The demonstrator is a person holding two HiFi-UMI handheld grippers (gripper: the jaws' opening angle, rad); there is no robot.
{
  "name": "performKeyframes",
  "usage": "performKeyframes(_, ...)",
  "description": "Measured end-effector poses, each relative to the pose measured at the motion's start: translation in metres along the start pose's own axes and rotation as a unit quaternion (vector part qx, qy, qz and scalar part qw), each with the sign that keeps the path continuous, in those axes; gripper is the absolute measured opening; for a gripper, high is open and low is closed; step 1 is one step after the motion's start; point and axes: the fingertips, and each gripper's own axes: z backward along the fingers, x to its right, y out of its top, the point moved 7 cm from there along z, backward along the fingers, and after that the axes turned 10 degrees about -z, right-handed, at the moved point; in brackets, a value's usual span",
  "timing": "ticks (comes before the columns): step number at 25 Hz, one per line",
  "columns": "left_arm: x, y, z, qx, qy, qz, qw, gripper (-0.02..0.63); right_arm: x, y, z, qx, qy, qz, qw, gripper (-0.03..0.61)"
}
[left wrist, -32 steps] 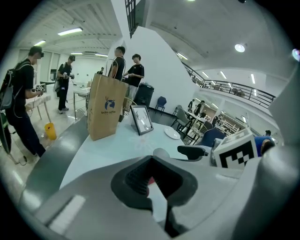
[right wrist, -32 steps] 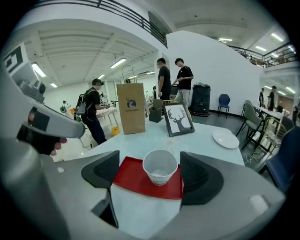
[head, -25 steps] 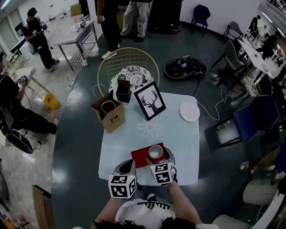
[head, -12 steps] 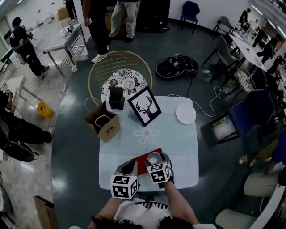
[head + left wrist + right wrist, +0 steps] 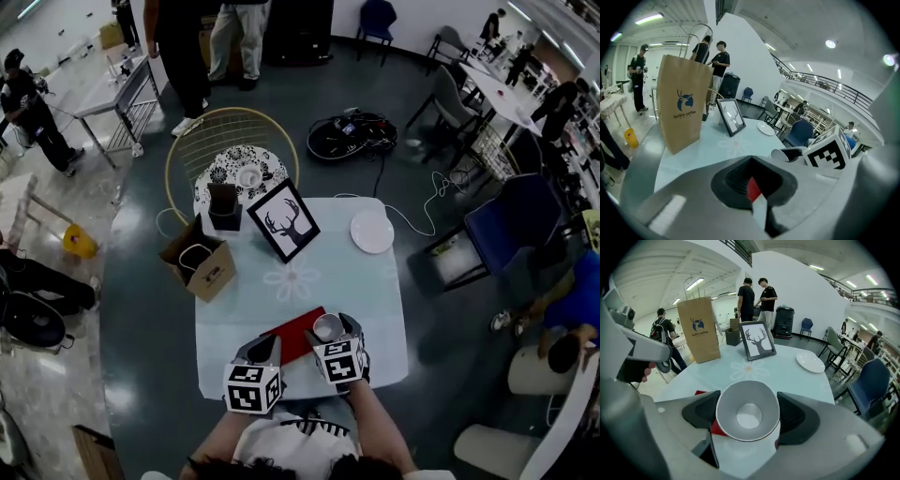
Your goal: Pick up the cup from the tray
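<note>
cup gripped at the tray's edge

the cup [image 5: 747,411] is plain white, no print or handle, w/ a round rim wider than its flat bottom, and empty inside. it sits between the jaws of the right gripper [image 5: 749,414], one dark pad pressed on each side of its wall, so that gripper is closed around it. the cup is tipped, mouth turned back toward the gripper's camera rather than straight up. from the head view it's over the right end of the red tray [image 5: 291,335], near the table's [image 5: 366,291] front edge; can't tell if its base touches the tray or hangs just above it. in the right gripper view a bit of red shows under the cup on its left side.

the left gripper [image 5: 752,187] is just beside, to the left, over the tray's near edge. its jaws are drawn nearly together, only a thin slit btwn them, nothing held; red tray and pale table show through the slit.

writing: the brown paper bag [image 5: 682,110] at the table's far left reads "luckin coffee" in blue under a blue deer-head logo. the black framed picture [image 5: 283,220] next to it shows a stag's head, no words. each gripper's marker cube [image 5: 253,387] has black-and-white square patterns, no letters. a white plate [image 5: 372,231] lies at the far right, well apart from the tray. the table top has a faint daisy printed at its centre.
</note>
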Motion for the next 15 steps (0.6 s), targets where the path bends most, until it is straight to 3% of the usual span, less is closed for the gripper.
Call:
performKeyframes(8,0.036,0.003,-0.014,-0.005,-0.049,-0.033,0.9982,0.001,0.053,-0.028,0.028,0.019,-0.062,-0.068,0.996,0.400)
performKeyframes(11,0.056,0.007,-0.020,0.002,-0.077,-0.063,0.9950,0.002,0.069,-0.042,0.037,0.017,-0.074,-0.102,0.992,0.400)
performKeyframes(15,0.071,0.010,-0.025,0.001,-0.087,-0.081,0.9930,0.002,0.085,-0.056,0.045,0.017,-0.085,-0.125,0.988,0.400)
